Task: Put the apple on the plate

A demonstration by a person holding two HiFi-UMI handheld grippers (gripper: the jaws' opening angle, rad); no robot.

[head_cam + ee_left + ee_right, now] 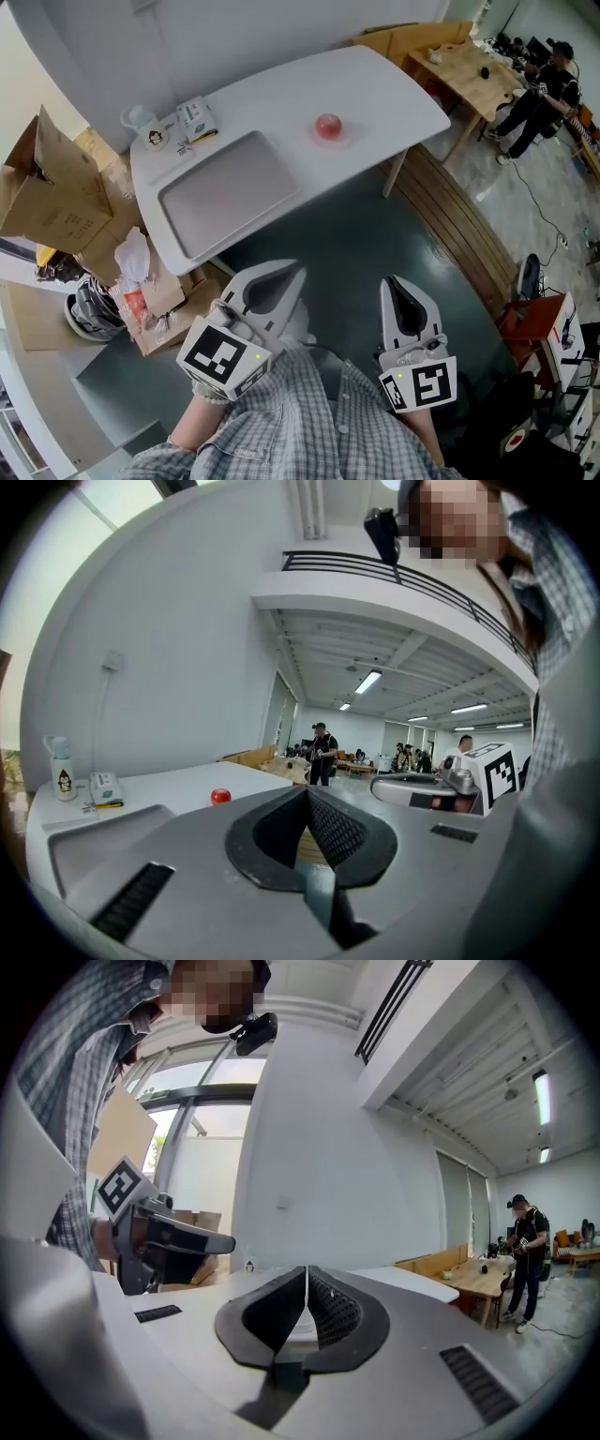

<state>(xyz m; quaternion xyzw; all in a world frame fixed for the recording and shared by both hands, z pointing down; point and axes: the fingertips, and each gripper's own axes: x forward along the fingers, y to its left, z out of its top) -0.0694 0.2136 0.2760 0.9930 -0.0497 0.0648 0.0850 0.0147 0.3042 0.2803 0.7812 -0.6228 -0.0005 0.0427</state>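
Head view shows the left claw (289,275) and right claw (394,284) both closed on nothing, well apart from the apple (328,126) on the white counter (394,94); better to open one wide before reaching.

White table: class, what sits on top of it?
An apple, a white bottle, a small box and a large grey tray; whatever lies beneath the tray is covered.

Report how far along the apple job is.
Possibly done: the apple sits on the white table, on a faint pale shape that may be the plate; it is too faint to be sure. In hand: nothing; the left gripper and right gripper are shut, empty and away from the table. Left: confirm the plate; if absent, placing remains.
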